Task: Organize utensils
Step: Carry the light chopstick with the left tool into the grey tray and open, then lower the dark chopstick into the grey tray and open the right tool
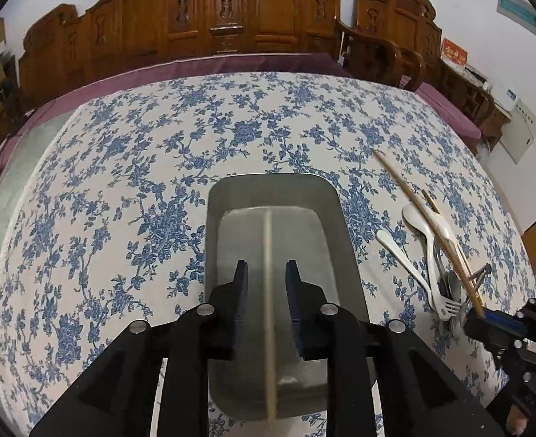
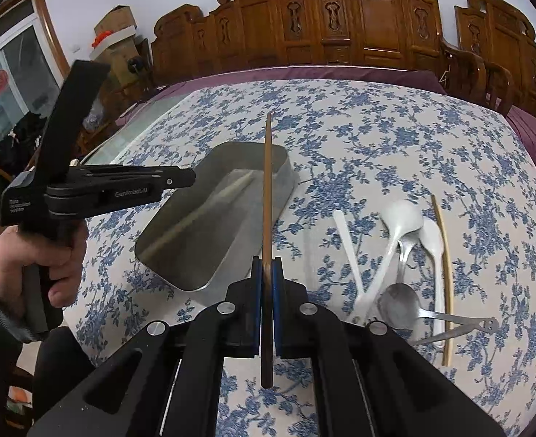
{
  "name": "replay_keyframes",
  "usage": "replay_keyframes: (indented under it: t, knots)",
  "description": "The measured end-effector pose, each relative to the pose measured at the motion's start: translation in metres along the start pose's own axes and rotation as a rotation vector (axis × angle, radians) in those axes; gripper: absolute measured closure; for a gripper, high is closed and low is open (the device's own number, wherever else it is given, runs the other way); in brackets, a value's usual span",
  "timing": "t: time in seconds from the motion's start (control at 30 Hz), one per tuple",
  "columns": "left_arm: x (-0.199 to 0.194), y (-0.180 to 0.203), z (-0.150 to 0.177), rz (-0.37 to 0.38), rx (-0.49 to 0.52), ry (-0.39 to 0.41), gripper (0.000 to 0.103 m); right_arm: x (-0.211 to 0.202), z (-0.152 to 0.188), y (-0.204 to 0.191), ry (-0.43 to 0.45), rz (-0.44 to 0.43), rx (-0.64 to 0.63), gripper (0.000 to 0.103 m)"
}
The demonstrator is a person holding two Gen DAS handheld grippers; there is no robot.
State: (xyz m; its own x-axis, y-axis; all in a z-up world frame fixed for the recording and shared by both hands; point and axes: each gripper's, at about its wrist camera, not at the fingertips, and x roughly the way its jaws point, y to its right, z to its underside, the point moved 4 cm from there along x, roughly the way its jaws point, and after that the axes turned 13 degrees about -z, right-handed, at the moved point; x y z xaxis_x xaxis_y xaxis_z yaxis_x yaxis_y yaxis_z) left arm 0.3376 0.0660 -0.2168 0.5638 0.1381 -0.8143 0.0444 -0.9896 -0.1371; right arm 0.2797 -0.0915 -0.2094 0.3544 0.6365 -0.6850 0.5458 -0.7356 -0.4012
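A metal tray [image 1: 326,196] [image 2: 158,240] lies on the flowered tablecloth with one pale chopstick [image 1: 269,291] [image 2: 209,207] inside it. My left gripper [image 1: 266,273] is open above the tray, its jaws apart on either side of that chopstick without touching it. It also shows in the right wrist view [image 2: 189,178]. My right gripper [image 2: 267,273] is shut on a brown chopstick [image 2: 267,189] and holds it above the tray's right edge. In the left wrist view the right gripper [image 1: 480,315] grips that chopstick [image 1: 413,196] over the pile.
A pile of utensils lies right of the tray: white plastic spoons [image 2: 400,222] [image 1: 419,218], a white fork [image 1: 409,266], metal spoons [image 2: 398,304] and another pale chopstick [image 2: 444,266]. Carved wooden chairs [image 2: 358,25] stand behind the table.
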Motion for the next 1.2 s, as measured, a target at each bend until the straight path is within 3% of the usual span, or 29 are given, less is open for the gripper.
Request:
replay_keyframes:
  t: [0.5, 0.73, 0.9, 1.03, 1.1, 1.2]
  knots:
    - [-0.042, -0.052, 0.013, -0.015, -0.005, 0.062, 0.083, 0.070, -0.025, -0.035, -0.030, -0.040, 0.071, 0.097]
    - [-0.049, -0.069, 0.019, -0.023, -0.003, 0.069, 0.083, 0.096, -0.034, -0.027, -0.029, -0.038, 0.216, 0.097]
    - [-0.053, -0.077, 0.020, -0.023, -0.012, 0.077, 0.083, 0.110, -0.031, -0.028, -0.043, -0.011, 0.227, 0.097]
    - [-0.054, -0.081, 0.022, -0.025, -0.018, 0.077, 0.083, 0.117, -0.028, -0.030, -0.048, -0.025, 0.214, 0.092]
    - [-0.054, -0.082, 0.023, -0.022, -0.022, 0.076, 0.083, 0.117, -0.028, -0.034, -0.047, -0.071, 0.197, 0.077]
    - [-0.055, -0.080, 0.024, -0.015, -0.023, 0.075, 0.082, 0.110, -0.027, -0.038, -0.033, -0.097, 0.149, 0.073]
